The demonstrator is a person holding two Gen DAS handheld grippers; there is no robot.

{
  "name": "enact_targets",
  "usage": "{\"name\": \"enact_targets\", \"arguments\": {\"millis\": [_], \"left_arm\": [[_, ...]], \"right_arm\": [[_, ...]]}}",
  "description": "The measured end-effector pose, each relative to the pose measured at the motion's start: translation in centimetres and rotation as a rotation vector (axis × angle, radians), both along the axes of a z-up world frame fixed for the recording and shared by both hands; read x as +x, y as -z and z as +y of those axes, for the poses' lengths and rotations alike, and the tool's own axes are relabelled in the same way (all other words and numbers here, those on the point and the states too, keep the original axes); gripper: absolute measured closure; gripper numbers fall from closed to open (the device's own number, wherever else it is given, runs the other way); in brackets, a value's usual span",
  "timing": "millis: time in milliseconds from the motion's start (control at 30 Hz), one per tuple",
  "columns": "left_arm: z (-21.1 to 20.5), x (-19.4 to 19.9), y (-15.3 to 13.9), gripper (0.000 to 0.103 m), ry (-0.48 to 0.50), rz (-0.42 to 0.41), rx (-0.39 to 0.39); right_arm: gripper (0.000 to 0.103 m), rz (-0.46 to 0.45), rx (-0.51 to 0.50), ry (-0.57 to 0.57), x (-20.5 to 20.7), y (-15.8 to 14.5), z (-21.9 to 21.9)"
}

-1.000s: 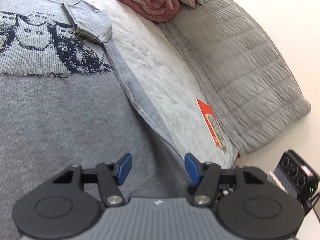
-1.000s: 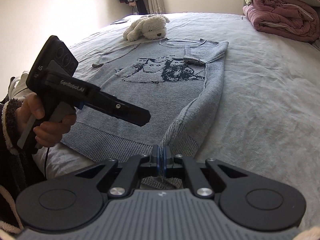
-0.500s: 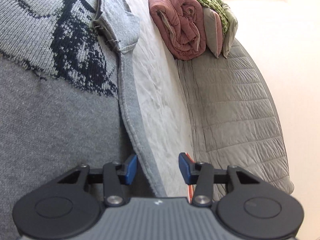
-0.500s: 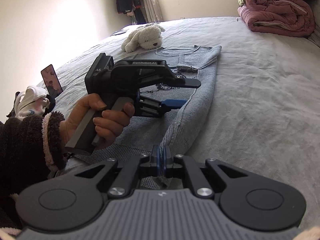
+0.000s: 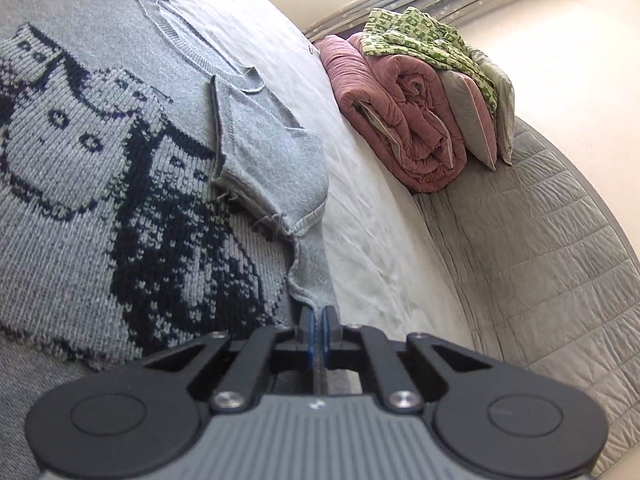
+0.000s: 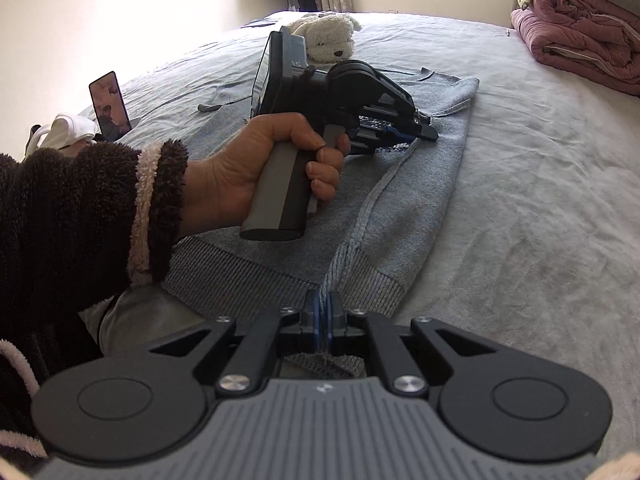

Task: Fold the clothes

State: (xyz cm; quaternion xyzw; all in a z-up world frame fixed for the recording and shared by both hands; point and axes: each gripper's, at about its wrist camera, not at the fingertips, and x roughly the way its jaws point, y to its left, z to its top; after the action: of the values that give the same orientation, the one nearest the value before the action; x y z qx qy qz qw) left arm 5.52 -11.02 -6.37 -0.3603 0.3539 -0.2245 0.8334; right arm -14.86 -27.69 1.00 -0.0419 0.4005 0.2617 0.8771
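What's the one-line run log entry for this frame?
stage: fold grip | left tool: shut on grey knitted cat-pattern sweater, side edge | right tool: shut on sweater hem | surface: grey bed sheet

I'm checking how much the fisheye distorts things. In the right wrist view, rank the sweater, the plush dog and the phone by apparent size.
1. Sweater, by far the largest.
2. and 3. Plush dog and phone look alike; the dog lies farther from the camera, so I won't rank them.

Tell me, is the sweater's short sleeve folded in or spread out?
Folded in: the sleeve lies across the sweater chest, overlapping the cat pattern.
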Motion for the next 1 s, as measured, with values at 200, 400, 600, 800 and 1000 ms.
{"name": "enact_targets", "arguments": {"millis": [200,400,600,800,1000], "left_arm": [[-0.5,0.2,-0.4,0.099,0.041,-0.045,0.143],[0.1,0.5,-1.2,0.093,0.059,-0.048,0.171],[1.6,1.5,-2.5,0.066,0.038,-0.057,0.185],[3.6,4.6,-2.8,0.054,-0.062,-0.051,0.225],[5.3,8.7,-2.5,0.058,-0.141,-0.044,0.228]], "right_arm": [[0.096,0.062,-0.078,-0.048,0.9,1.1,1.4],[0.087,0.093,0.008,-0.091,1.3,0.5,1.1],[0.079,0.086,0.100,0.027,3.5,-0.1,-0.1],[0.076,0.101,0.133,0.149,6.5,0.5,0.1],[0.076,0.067,0.179,0.249,9.3,1.1,0.3]]}}
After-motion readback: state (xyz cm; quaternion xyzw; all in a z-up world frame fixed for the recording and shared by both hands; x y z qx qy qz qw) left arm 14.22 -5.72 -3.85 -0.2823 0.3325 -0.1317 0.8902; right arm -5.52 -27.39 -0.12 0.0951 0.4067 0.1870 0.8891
